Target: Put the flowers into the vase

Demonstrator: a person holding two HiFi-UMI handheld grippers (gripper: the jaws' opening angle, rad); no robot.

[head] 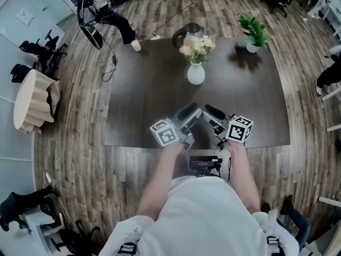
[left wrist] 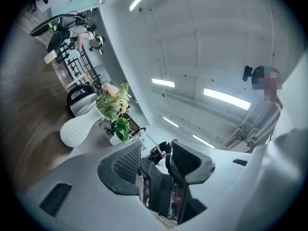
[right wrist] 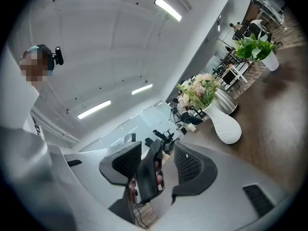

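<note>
A white vase (head: 195,74) with pale pink and cream flowers (head: 197,47) in it stands upright at the middle of the dark table (head: 144,100). Both grippers hover at the table's near edge, well short of the vase. My left gripper (head: 191,114) and right gripper (head: 210,116) point toward each other with their fingers interlaced. In the left gripper view its jaws (left wrist: 154,160) stand open, with one finger of the other gripper between them, and the vase (left wrist: 77,129) lies off to the left. The right gripper (right wrist: 159,165) is open likewise, with the vase (right wrist: 225,124) to its right. Neither holds anything.
A potted green plant (head: 253,32) stands at the table's far right. A dark round vessel (head: 187,32) sits just behind the vase, and a small white cup (head: 136,45) at the far left corner. A person (head: 109,12) and chairs are beyond the table.
</note>
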